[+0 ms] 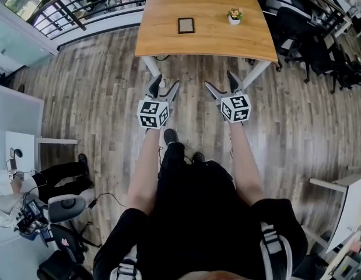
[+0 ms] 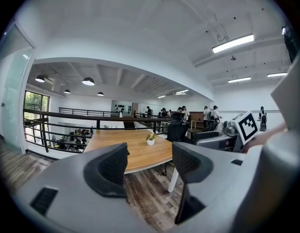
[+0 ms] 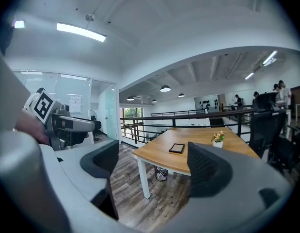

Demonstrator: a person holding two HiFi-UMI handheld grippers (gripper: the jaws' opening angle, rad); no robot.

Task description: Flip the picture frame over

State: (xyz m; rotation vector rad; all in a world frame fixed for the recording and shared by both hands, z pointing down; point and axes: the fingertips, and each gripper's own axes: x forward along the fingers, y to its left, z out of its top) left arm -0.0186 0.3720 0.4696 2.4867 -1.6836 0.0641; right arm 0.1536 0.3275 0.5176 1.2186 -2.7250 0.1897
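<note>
A small dark picture frame [image 1: 186, 25] lies flat on the wooden table [image 1: 168, 45], left of the middle. The right gripper view also shows the frame [image 3: 177, 148], far beyond the jaws. Both grippers hang over the floor in front of the table, well short of its near edge. My left gripper [image 1: 164, 88] is open and empty, and so is my right gripper [image 1: 223, 86]. In the left gripper view the open jaws [image 2: 150, 171] frame the table [image 2: 140, 154], and I cannot see the frame there.
A small potted plant [image 1: 235, 16] stands on the table to the right of the frame. Dark office chairs [image 1: 308, 34] crowd the right side and a railing [image 1: 81, 4] runs at the far left. A seated person [image 1: 28, 185] is at lower left. A bin [image 3: 161, 173] sits under the table.
</note>
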